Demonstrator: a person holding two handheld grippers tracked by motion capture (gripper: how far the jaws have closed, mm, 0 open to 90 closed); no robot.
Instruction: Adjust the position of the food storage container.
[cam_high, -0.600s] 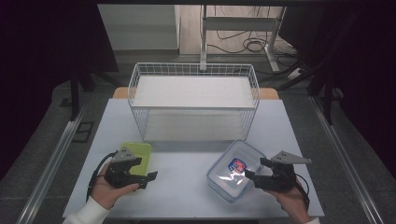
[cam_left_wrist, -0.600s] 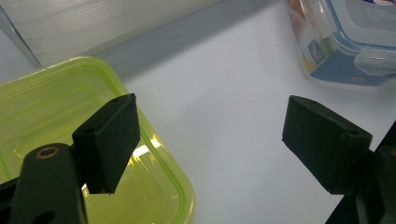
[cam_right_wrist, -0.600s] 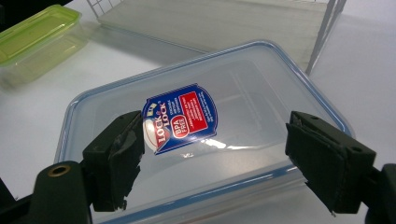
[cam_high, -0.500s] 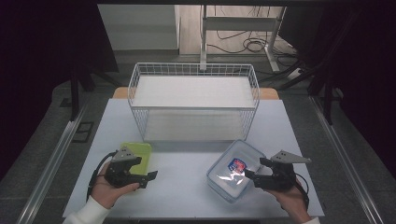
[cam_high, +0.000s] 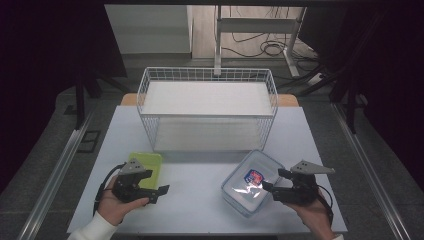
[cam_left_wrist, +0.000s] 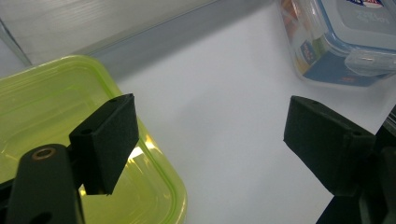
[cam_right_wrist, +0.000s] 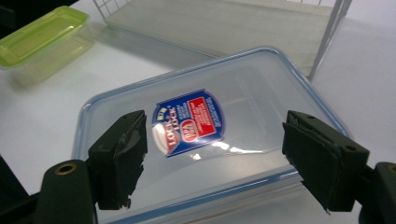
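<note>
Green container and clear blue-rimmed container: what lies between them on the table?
Nothing: the high view shows bare white table between the green container and the clear container.

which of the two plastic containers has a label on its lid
The clear container with the blue rim, in front of the right hand-held gripper, has a blue and red sticker on its lid. The green container by the left hand-held gripper has none.

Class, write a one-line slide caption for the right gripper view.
Open right hand-held gripper poised over a clear Lock & Lock container, green container beyond.
</note>
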